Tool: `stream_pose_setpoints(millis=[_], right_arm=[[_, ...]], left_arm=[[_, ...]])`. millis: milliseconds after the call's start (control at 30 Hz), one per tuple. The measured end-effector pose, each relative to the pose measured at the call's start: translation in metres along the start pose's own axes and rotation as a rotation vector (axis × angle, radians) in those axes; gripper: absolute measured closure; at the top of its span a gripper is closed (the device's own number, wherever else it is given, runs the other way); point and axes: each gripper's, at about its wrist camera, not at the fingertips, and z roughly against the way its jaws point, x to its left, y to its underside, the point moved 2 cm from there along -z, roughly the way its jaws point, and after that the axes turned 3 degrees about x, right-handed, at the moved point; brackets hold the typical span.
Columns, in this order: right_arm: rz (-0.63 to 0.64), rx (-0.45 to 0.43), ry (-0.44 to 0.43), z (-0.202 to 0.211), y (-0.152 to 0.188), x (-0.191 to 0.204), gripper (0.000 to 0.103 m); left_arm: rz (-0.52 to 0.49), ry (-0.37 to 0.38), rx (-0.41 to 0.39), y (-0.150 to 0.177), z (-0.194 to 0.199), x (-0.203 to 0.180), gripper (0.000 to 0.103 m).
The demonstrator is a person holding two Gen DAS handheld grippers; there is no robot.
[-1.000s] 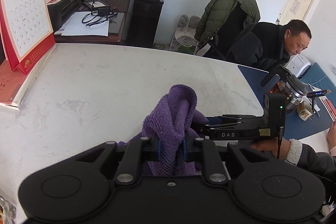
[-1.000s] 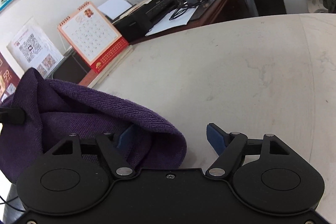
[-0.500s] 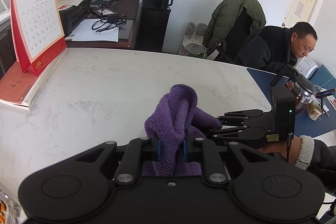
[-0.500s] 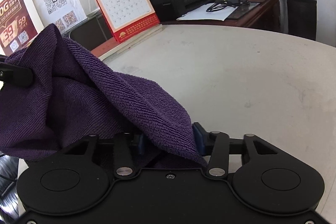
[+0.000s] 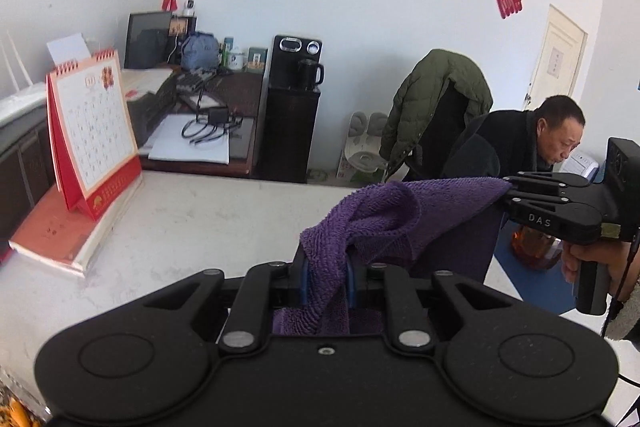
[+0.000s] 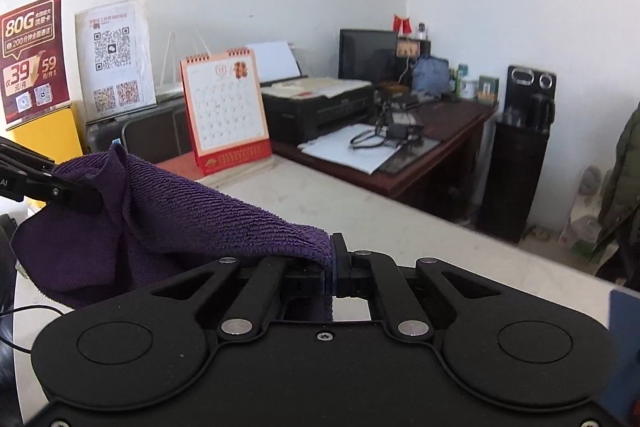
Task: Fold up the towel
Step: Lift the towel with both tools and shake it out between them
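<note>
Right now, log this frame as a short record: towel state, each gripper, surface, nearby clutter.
towel: purple towel lifted, hanging stretched between the two grippers
left gripper: left gripper shut on a bunched part of the towel
right gripper: right gripper shut on a thin edge of the towel
surface: white table, below the towel; contact with it cannot be told
clutter: desk calendar standing on a red book at the table's far left
bystander: seated person in a dark jacket beyond the table

My left gripper point(image 5: 326, 277) is matte black, with blue pads, silver pivot screws and two round discs on its body. My right gripper point(image 5: 508, 187) carries white "DAS" lettering, and a thin black cable hangs behind its handle.
</note>
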Motion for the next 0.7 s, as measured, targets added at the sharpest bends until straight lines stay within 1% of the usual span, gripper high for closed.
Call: stream_pose_setpoints(millis=[100, 167, 267, 367, 433, 500, 600, 633, 700], right_arm=[[0.092, -0.103, 0.063, 0.046, -0.034, 0.008, 0.100], [0.138, -0.141, 0.091, 0.066, -0.049, 0.011, 0.100], [0.205, -0.218, 0.131, 0.109, -0.074, 0.018, 0.100], [0.241, -0.288, 0.147, 0.149, -0.089, 0.024, 0.100], [0.267, -0.313, 0.152, 0.173, -0.094, 0.028, 0.100], [0.275, -0.321, 0.145, 0.196, -0.095, 0.031, 0.100], [0.271, -0.306, 0.128, 0.217, -0.089, 0.036, 0.100], [0.276, -0.290, 0.127, 0.222, -0.086, 0.038, 0.100], [0.277, -0.227, 0.126, 0.221, -0.077, 0.041, 0.100]], left_arm=[[-0.038, 0.023, -0.071, -0.023, 0.028, -0.007, 0.088], [-0.066, 0.038, -0.110, -0.037, 0.047, -0.011, 0.088], [-0.104, 0.078, -0.167, -0.052, 0.079, -0.018, 0.088], [-0.136, 0.102, -0.207, -0.060, 0.108, -0.025, 0.088], [-0.147, 0.121, -0.218, -0.063, 0.124, -0.028, 0.088], [-0.142, 0.134, -0.226, -0.062, 0.135, -0.028, 0.088], [-0.123, 0.163, -0.204, -0.057, 0.140, -0.025, 0.088], [-0.118, 0.169, -0.195, -0.055, 0.140, -0.024, 0.088], [-0.108, 0.164, -0.151, -0.046, 0.127, -0.021, 0.088]])
